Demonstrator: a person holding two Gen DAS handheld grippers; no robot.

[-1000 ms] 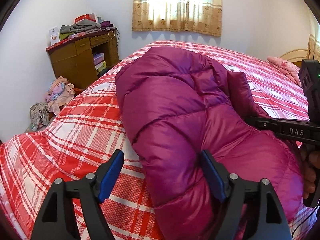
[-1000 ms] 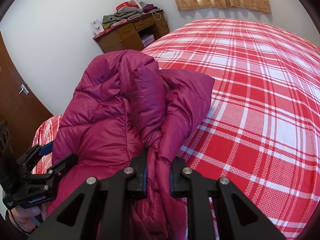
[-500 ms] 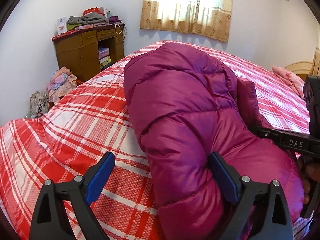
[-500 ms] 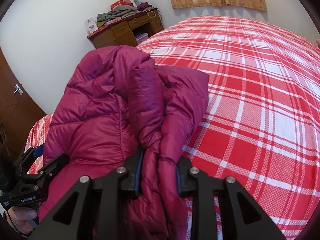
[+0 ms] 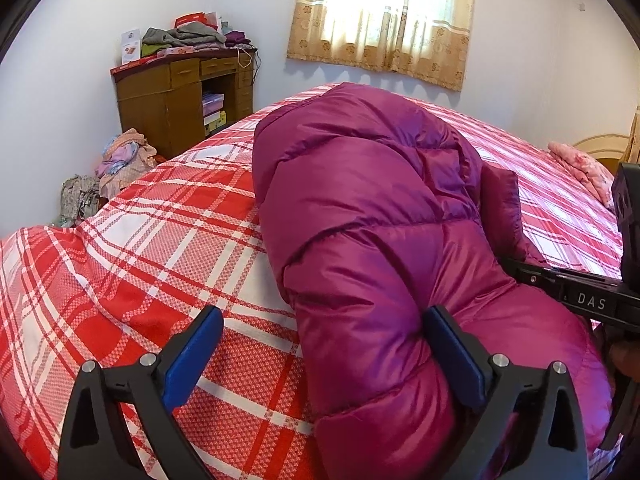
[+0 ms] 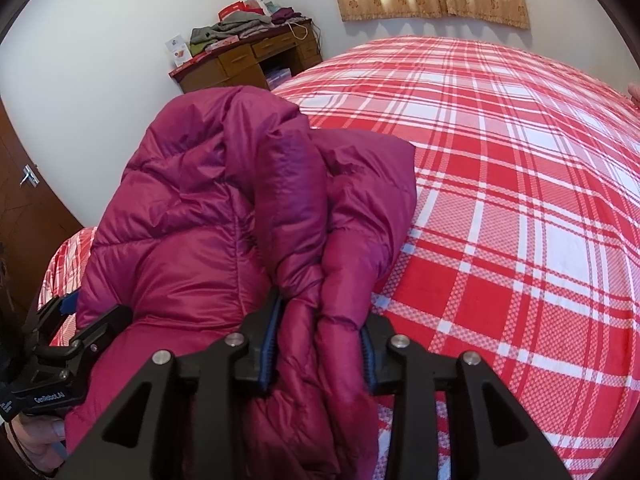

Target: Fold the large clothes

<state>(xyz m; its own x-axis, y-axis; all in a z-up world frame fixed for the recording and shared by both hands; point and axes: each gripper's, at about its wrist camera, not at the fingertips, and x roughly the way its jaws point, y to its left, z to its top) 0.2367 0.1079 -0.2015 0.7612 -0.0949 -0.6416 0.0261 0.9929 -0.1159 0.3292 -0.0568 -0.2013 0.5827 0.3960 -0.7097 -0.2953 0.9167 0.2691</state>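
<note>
The right gripper [image 6: 318,354] clamps the jacket's [image 6: 208,240] bunched edge; the left gripper [image 5: 320,354] gapes wide, bare bedspread [image 5: 140,248] at nine o'clock.

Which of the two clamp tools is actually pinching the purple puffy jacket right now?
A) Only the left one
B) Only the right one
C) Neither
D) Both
B: the right gripper has its jaws squeezed onto a bunched fold of the jacket, while the left gripper stands wide open, with one finger against the fabric.
</note>
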